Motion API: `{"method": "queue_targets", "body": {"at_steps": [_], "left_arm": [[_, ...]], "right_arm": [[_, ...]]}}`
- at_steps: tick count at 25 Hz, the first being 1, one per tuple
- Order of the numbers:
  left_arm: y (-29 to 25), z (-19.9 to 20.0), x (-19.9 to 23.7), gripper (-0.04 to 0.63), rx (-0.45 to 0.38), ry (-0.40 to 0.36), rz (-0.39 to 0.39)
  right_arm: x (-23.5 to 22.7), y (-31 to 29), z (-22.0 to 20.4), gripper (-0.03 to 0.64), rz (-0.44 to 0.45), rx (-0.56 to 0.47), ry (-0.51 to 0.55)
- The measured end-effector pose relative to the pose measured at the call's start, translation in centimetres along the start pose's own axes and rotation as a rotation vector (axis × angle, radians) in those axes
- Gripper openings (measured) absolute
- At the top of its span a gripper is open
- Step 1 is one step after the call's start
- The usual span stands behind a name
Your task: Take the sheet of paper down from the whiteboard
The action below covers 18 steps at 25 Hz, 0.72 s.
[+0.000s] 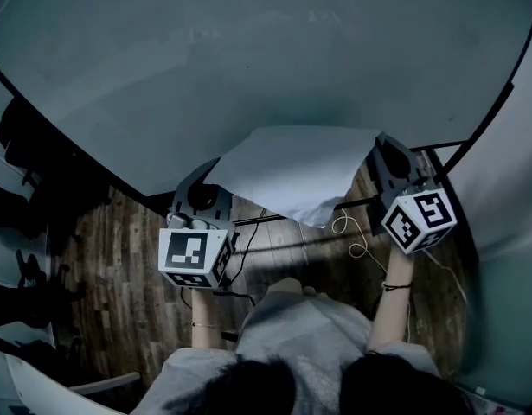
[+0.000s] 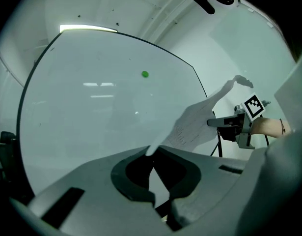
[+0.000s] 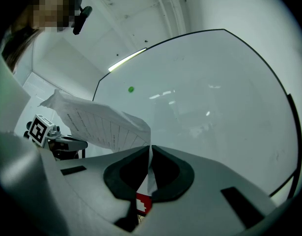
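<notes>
Because the sheet of paper (image 1: 291,175) is light, floppy and easily creased, we pinch its two sides, left gripper (image 2: 151,152) and right gripper (image 3: 150,148) both clamped on it.

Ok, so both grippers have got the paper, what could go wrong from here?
1. The left gripper and right gripper each pinch only a thin edge of the paper, so it could slip out.
2. Pulling the grippers apart might tear it at those pinch points.
3. The paper sags and curls between them, so it could crease, or catch on the whiteboard just in front.
</notes>
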<state>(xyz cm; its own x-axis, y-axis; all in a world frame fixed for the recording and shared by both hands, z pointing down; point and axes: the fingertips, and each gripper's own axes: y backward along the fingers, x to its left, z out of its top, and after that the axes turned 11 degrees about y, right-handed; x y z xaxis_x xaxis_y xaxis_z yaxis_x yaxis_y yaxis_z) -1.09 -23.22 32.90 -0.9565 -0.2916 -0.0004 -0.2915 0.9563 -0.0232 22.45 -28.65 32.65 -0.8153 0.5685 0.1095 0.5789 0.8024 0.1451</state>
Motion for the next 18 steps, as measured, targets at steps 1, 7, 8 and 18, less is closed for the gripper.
{"method": "queue_targets", "body": {"at_steps": [1,7,8,18], "left_arm": [[0.2,-0.5,0.3,0.005,0.010,0.005,0.003],[1.3,-2.7,1.8,0.005,0.051,0.023,0.038],[1.5,-2.9,2.0,0.005,0.054,0.024,0.044],[1.5,-2.8,1.6,0.005,0.050,0.018,0.046]], "right_arm": [[0.0,-0.1,0.1,0.002,0.003,-0.005,0.002],[-0.6,0.5,0.3,0.002,-0.003,-0.018,0.014],[-0.6,0.6,0.3,0.002,-0.004,-0.016,0.016],[0.2,0.4,0.5,0.002,0.029,-0.025,0.019]]}}
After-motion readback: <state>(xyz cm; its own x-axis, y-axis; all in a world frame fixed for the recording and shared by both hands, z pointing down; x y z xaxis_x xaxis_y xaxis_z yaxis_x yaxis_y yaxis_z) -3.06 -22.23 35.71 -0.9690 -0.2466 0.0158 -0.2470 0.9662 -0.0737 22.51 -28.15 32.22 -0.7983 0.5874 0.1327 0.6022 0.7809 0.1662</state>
